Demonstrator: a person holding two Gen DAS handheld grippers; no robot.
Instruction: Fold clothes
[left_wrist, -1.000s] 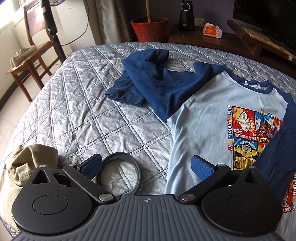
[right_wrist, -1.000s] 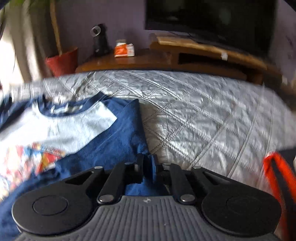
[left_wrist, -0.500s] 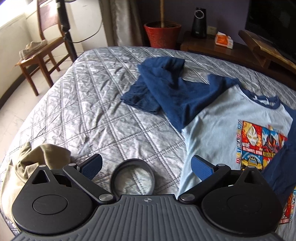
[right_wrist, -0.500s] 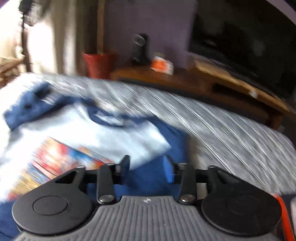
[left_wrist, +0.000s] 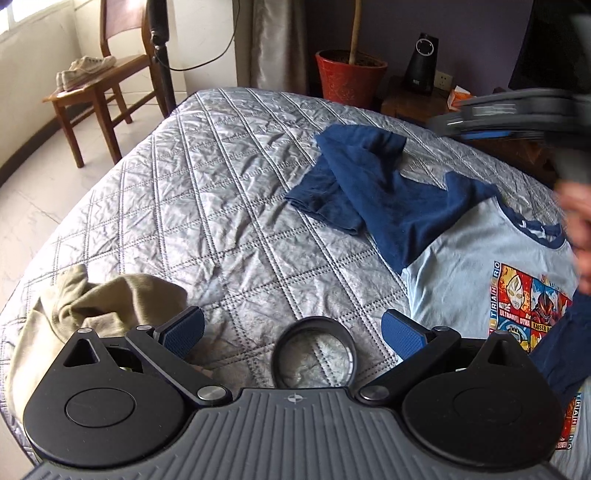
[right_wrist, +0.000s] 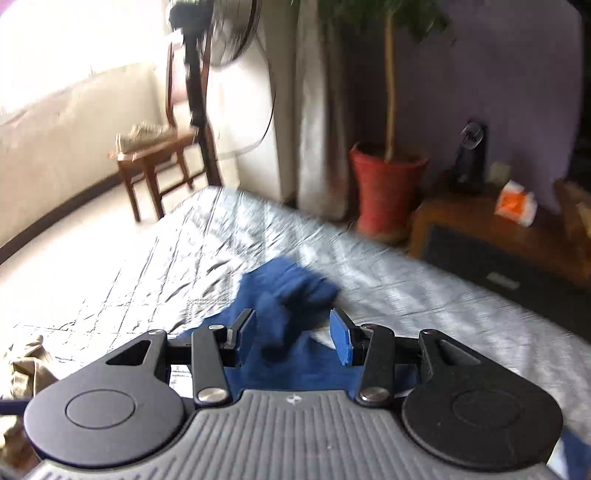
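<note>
On the quilted bed (left_wrist: 207, 206) the T-shirt (left_wrist: 476, 266) lies flat, its navy sleeve (right_wrist: 291, 291) bunched at the far side. Left hand-held gripper (left_wrist: 291, 334) open, empty. Right hand-held gripper (right_wrist: 291, 339) parted above that sleeve, gripping nothing. Judged step: sleeve fold; next requires pinching its edge. Red pot (left_wrist: 349, 79) holds a plant.
</note>
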